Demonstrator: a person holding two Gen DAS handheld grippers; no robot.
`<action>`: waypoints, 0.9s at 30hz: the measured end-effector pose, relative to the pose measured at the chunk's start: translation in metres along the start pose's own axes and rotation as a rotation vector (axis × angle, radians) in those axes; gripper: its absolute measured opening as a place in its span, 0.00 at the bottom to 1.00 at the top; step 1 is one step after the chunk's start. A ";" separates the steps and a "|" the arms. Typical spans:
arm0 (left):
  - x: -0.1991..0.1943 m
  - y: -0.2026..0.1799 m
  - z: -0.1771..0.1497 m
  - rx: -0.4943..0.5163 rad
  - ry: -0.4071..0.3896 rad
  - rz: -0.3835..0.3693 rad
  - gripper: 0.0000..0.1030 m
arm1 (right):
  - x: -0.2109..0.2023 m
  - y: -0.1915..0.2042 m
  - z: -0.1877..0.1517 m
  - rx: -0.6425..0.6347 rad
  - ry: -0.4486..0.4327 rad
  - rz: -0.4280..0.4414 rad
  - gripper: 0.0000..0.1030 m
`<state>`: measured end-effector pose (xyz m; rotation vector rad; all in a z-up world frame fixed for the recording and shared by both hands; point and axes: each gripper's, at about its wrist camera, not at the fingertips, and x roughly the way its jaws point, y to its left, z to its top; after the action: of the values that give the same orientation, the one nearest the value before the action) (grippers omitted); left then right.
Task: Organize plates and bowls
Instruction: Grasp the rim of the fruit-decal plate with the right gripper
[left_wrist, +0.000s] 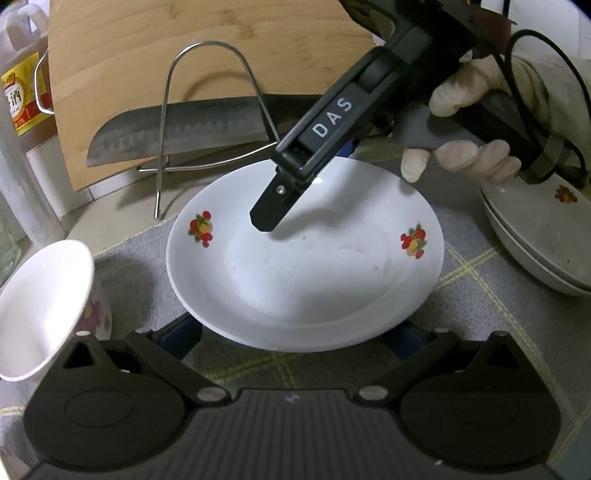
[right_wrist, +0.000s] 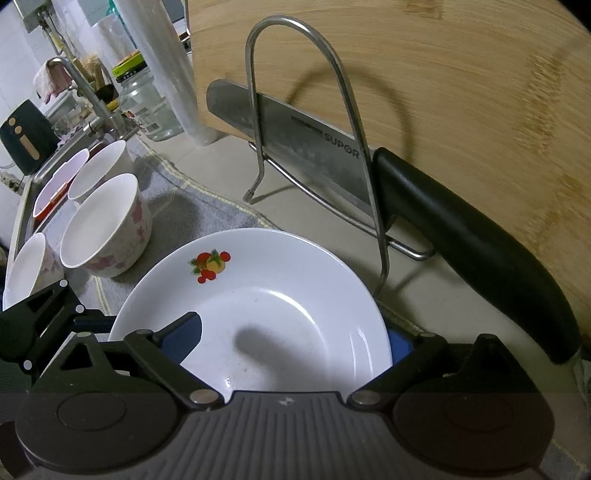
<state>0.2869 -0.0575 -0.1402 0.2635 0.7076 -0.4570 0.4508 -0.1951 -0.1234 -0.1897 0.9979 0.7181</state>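
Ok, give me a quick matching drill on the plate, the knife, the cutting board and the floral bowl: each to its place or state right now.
Things:
1. fruit-print plate
2. knife
3. cutting board
4. floral bowl

Places:
A. upright on the grey mat, left of the plate
B. lying across the wire rack
C. between the open right gripper fingers
D. leaning upright behind the rack

Pairs: 1-C, 2-B, 3-D, 4-A

There is one white plate (right_wrist: 266, 295) with fruit prints in the middle. Two more plates are stacked (left_wrist: 535, 236) at the right side. I count three flowered bowls (right_wrist: 107, 225) on the grey cloth (right_wrist: 207, 210) and one pink bowl (right_wrist: 55, 184) behind them. There is one knife (right_wrist: 314, 155), one wire rack (right_wrist: 306, 122), one wooden cutting board (right_wrist: 443, 92), one glass jar (right_wrist: 147, 107) and one bottle (left_wrist: 22, 92).
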 end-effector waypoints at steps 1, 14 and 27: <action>0.000 -0.001 0.000 0.005 -0.002 -0.001 1.00 | -0.001 0.000 0.000 0.004 0.005 0.004 0.97; 0.000 0.003 0.000 0.010 -0.001 -0.015 1.00 | 0.000 0.003 0.000 -0.004 -0.004 -0.006 0.96; -0.006 0.003 -0.004 0.025 0.015 0.004 1.00 | -0.006 0.015 -0.010 0.004 0.006 0.006 0.95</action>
<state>0.2823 -0.0512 -0.1391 0.2914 0.7163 -0.4608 0.4322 -0.1912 -0.1216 -0.1853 1.0064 0.7216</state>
